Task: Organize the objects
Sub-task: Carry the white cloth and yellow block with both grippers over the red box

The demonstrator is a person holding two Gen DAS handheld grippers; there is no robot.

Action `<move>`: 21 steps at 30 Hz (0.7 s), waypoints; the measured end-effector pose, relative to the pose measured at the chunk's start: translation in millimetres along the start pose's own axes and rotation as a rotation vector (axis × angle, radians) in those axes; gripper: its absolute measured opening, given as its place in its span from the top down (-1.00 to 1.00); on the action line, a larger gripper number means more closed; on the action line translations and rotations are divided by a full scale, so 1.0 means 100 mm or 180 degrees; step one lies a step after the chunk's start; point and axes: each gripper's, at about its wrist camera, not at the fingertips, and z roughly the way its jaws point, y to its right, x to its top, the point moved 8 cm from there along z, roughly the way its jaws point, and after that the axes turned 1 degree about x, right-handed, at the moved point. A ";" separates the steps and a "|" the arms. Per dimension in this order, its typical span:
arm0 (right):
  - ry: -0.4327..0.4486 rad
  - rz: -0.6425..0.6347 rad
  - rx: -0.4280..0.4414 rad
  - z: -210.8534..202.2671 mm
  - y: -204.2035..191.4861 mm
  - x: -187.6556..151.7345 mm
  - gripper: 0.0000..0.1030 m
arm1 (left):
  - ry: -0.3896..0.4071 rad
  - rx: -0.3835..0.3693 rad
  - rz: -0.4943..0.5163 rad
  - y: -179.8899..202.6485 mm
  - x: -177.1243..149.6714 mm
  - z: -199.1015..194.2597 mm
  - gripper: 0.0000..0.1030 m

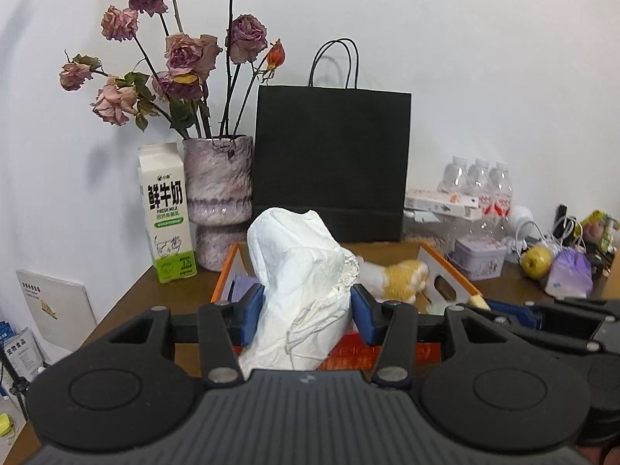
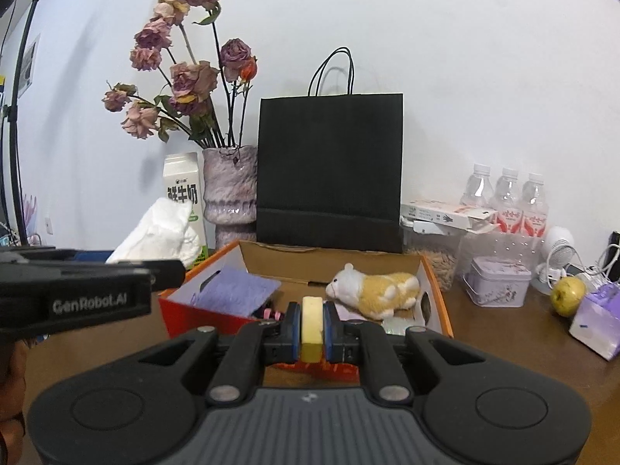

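Note:
My left gripper (image 1: 306, 306) is shut on a crumpled white tissue wad (image 1: 300, 283), held above the near edge of an open orange cardboard box (image 1: 223, 271). The wad also shows in the right wrist view (image 2: 162, 232), left of the box (image 2: 438, 290). My right gripper (image 2: 312, 321) is shut on a small pale yellow block (image 2: 312, 323) over the box's front edge. Inside the box lie a plush hamster (image 2: 378, 290) and a purple cloth (image 2: 236, 290). The hamster is partly hidden behind the tissue in the left wrist view (image 1: 399, 277).
Behind the box stand a black paper bag (image 2: 329, 170), a vase of dried roses (image 2: 230, 190) and a milk carton (image 1: 166, 213). To the right are water bottles (image 2: 507, 197), a purple tin (image 2: 498, 281), a green apple (image 2: 567, 294) and a purple tissue pack (image 2: 598, 321).

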 end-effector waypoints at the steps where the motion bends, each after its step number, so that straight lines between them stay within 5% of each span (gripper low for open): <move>1: 0.0002 0.0003 -0.0003 0.05 0.01 0.02 0.79 | -0.0001 -0.0004 -0.0002 0.00 0.02 0.06 0.05; 21: -0.0049 -0.0075 -0.0071 1.02 0.22 0.16 0.79 | -0.0176 0.0048 0.0000 -0.10 0.16 1.08 0.05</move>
